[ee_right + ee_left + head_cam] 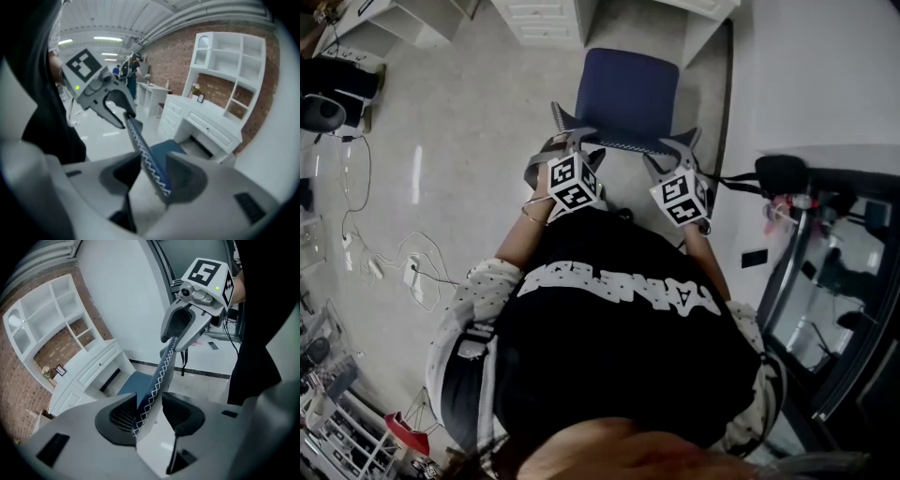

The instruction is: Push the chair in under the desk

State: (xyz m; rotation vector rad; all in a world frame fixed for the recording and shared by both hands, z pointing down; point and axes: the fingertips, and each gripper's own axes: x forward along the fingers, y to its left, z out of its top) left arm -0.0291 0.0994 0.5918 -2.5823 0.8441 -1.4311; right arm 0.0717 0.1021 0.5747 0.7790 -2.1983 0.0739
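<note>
Chair (628,94) stands on the floor facing the white counter (211,119), seat just outside its opening. 2 grippers straddle the backrest top edge (623,143). Left gripper (150,416) jaws are wide. Right gripper (154,180) jaws are wide. Neither is clamped.

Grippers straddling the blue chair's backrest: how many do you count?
2. The left gripper straddles the backrest near its left end, the right gripper near its right end; none appears hidden.

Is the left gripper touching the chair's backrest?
Cannot tell. The left gripper view shows the backrest between the open jaws of the left gripper, clear of one jaw and overlapping the other; contact isn't plain.
</note>
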